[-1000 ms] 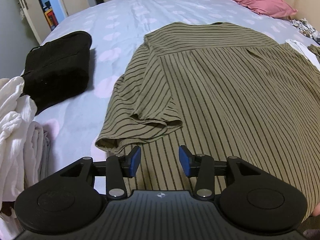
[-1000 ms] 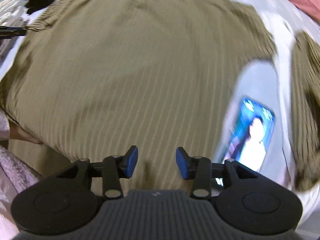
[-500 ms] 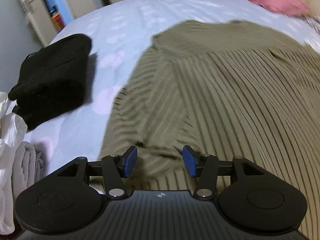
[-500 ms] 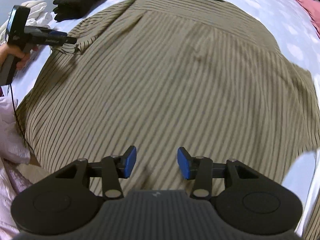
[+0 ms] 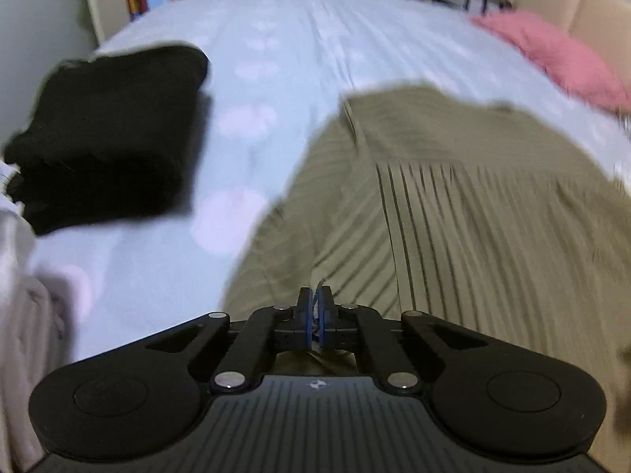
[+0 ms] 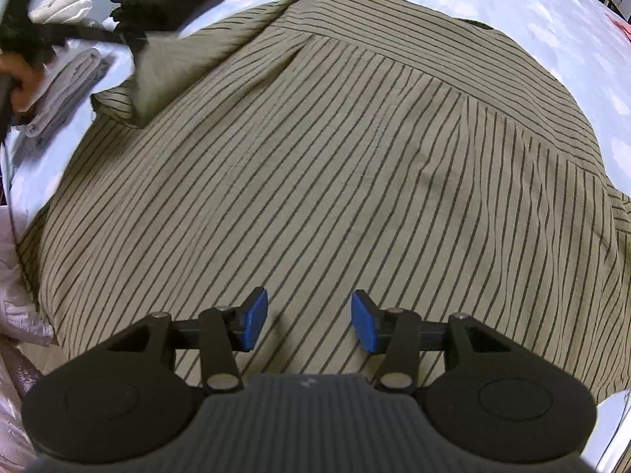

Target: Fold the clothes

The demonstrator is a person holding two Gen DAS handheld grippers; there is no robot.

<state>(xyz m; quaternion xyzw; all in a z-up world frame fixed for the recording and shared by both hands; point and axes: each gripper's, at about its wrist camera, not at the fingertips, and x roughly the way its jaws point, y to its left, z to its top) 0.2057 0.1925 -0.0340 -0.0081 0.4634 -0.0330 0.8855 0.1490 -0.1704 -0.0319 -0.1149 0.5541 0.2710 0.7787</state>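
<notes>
An olive shirt with dark stripes lies spread over the pale blue bed. My left gripper is shut, its blue pads pinching a fold of the shirt's sleeve at the left edge. The right wrist view shows that same sleeve lifted and blurred under the left gripper, which a person's hand holds. My right gripper hovers open over the lower middle of the shirt, with only flat fabric below its fingers.
A folded black garment sits on the bed left of the shirt. Folded white clothes lie at the near left edge. A pink pillow rests at the far right. A cupboard and doorway stand beyond the bed.
My left gripper moved onto the sleeve and closed on it, and the sleeve now lifts. My right gripper swept left across the shirt, and the phone left its view.
</notes>
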